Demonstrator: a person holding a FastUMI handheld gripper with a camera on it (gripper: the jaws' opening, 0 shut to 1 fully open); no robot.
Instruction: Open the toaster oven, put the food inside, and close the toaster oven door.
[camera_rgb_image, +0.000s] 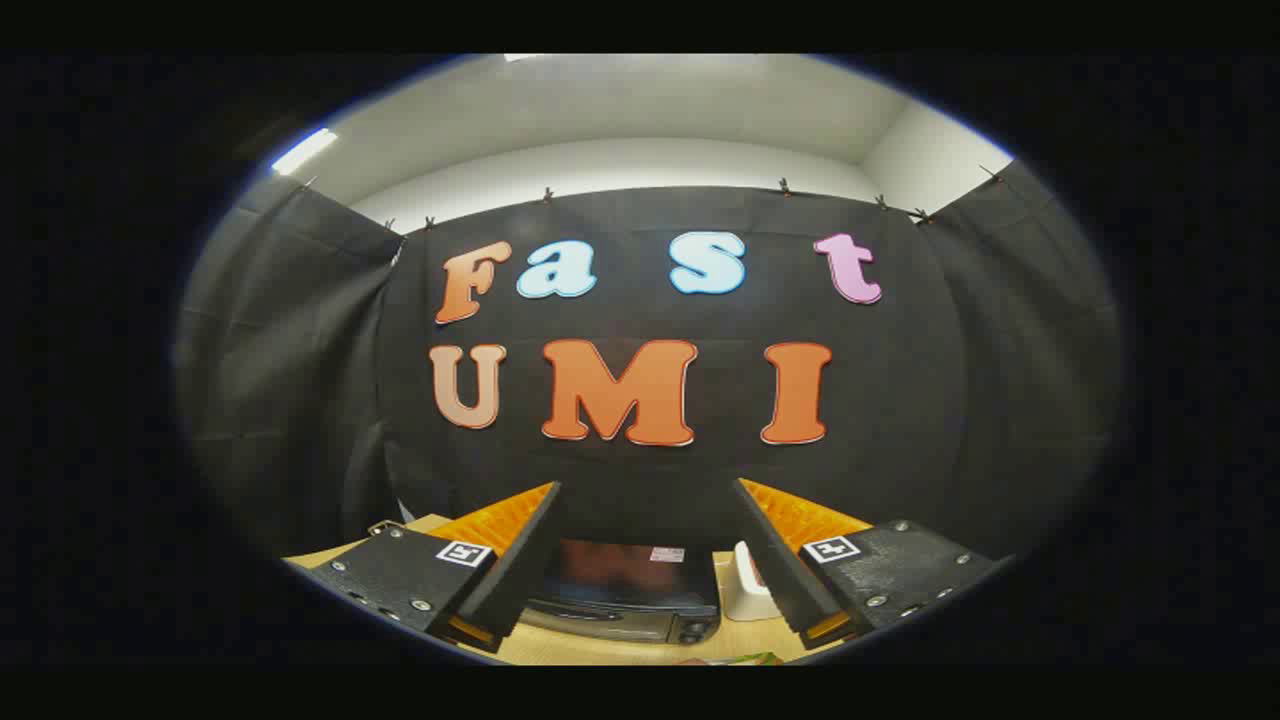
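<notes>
My gripper (645, 495) is held high and stands open, with nothing between its fingers. Below and beyond the fingers, on a wooden table (590, 650), sits the toaster oven (628, 590), a dark box with a glass door that looks closed and a handle across its lower front. A small white object (745, 585) stands just to the oven's right, partly behind my right finger. A sliver of something green and red (745, 659) lies on the table in front of the oven; I cannot tell what it is.
Black cloth walls close in the booth behind and on both sides of the table. The oven stands close to the back wall. Bare wooden tabletop (560, 648) lies in front of the oven.
</notes>
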